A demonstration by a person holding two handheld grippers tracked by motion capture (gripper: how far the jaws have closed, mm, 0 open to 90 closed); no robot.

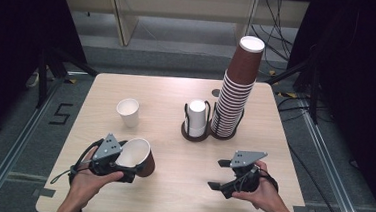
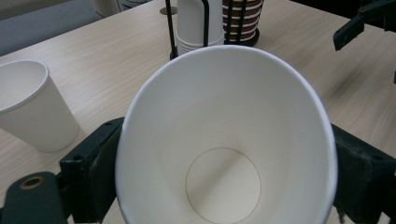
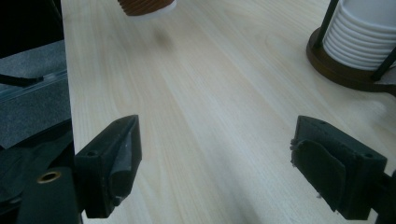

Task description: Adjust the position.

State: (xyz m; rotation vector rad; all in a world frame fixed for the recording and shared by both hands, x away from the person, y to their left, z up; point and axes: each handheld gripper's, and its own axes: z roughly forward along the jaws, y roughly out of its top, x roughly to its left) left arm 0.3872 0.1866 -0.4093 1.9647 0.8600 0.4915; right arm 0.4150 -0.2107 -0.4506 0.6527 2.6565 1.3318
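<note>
Right now your left gripper (image 1: pixel 134 168) is clamped on a brown paper cup (image 1: pixel 140 156) with a white inside, and you hold it tilted, mouth toward 11 o'clock, above the near left part of the table (image 1: pixel 169 195). In the left gripper view the cup's open mouth (image 2: pixel 224 140) faces the camera and both black jaws press its sides, bending the rim slightly oval.

Your right gripper (image 1: pixel 217 174) sits at about 5 o'clock on the table, well apart from the cup, jaws pointing toward 9 o'clock. They stand wide with nothing between them; in the right gripper view only bare wood lies between the two pads (image 3: pixel 119 158).

A single white cup (image 1: pixel 128 112) stands upright at about 10 o'clock from the table's middle, near the held cup but not touching it. Just past the middle, a short stack of white cups (image 1: pixel 196 117) sits in a dark wire holder. Immediately to its 3 o'clock side stands a tall stack of brown cups (image 1: pixel 237 84) in a matching holder, leaning slightly toward 1 o'clock.
</note>
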